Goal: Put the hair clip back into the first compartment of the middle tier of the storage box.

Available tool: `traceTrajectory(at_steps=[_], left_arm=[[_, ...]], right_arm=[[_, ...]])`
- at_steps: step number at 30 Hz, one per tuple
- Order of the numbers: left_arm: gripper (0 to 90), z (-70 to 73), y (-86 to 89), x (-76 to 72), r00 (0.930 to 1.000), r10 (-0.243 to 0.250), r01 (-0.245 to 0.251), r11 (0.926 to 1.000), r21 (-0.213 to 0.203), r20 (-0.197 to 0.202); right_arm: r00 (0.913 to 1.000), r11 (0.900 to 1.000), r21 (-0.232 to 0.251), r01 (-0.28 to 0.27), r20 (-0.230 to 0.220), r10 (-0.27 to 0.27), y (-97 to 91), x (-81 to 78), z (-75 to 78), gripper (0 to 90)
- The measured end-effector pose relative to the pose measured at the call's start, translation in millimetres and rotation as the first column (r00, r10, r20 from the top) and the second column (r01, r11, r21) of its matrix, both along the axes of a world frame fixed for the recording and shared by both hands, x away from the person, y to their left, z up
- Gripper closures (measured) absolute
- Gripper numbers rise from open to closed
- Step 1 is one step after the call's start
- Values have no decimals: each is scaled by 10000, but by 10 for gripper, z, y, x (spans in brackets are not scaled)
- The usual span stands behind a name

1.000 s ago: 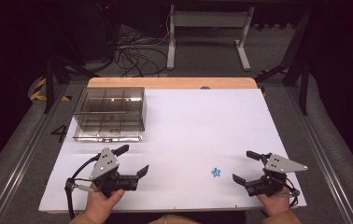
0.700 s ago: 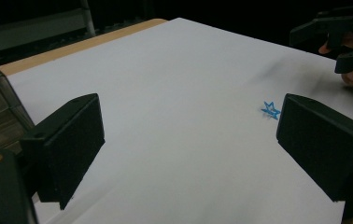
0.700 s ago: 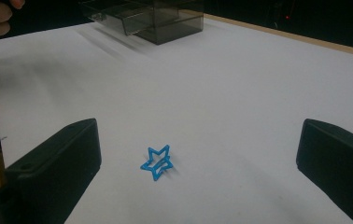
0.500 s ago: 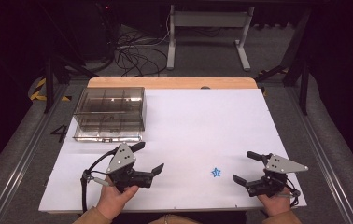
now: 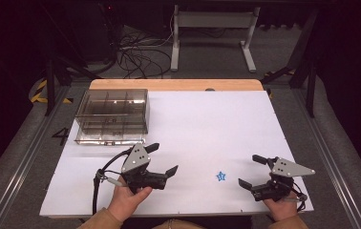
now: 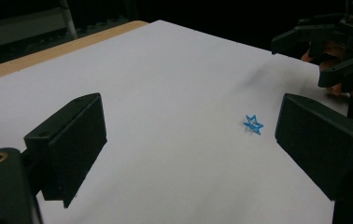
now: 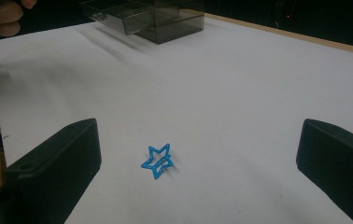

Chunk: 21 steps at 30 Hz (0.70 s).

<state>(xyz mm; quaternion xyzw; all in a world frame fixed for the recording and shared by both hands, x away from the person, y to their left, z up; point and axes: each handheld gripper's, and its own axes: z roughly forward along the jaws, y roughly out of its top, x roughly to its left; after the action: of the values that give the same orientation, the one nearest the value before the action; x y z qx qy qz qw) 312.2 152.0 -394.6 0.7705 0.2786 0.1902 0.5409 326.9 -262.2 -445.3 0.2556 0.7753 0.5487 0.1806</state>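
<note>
The left gripper [image 5: 164, 159], jaws wide, has moved rightward toward the small blue star-shaped clip [image 5: 221, 176]; the right gripper [image 5: 252, 171] stays wide beside it

**Black grippers, grey plates, tan sleeves**

Left gripper [image 5: 161, 159]: black body and blocky black jaws, grey three-cornered plate with dark screws on top, black cable looping off behind, a brass-ringed hole by one jaw; right gripper [image 5: 252, 171]: the same black build and grey plate; tan sleeves [image 5: 98, 220] at both wrists.
</note>
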Motion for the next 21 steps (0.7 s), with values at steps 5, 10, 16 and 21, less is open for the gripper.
traceTrajectory(at_steps=[5,10,16,21], left_arm=[[99,11,-90,32,9999,-118,119,9999,60,-43],[99,20,-152,46,9998,-198,198,9997,142,-5],[108,17,-204,58,9995,-282,283,9996,64,-117],[130,20,-231,78,9979,-501,493,9986,-204,-401]], right_arm=[[10000,10000,-2,-17,-5,17,-1,2,-1,6],[10000,10000,3,-29,-7,29,-5,2,-1,6],[10000,10000,5,-43,-8,43,-7,2,-1,6],[10000,10000,10,-62,15,62,-8,2,0,6]])
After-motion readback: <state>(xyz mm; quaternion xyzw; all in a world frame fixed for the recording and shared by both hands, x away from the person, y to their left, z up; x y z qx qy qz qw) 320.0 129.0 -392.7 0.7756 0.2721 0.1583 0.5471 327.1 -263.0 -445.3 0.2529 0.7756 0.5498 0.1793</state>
